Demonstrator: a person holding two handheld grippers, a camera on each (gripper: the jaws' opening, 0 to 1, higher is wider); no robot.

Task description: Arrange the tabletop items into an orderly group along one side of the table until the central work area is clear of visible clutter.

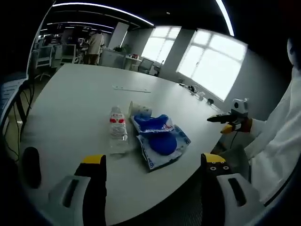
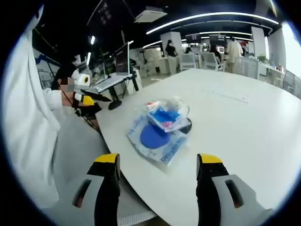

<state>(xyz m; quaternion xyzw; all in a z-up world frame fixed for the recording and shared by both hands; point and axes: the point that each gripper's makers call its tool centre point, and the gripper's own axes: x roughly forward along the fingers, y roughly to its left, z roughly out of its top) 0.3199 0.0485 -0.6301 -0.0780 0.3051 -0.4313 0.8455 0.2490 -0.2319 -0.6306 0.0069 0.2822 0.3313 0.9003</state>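
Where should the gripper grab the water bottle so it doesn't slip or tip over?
Probably around the middle of the water bottle, below its red label. It stands upright on the white table, so the open left gripper could come in level from the table's near edge. The blue packet lies close on one side, so approach from the bare side.

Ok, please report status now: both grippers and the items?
Left gripper open, empty. Right gripper open, empty. Water bottle and blue packets untouched near table edge. Nothing in the way.
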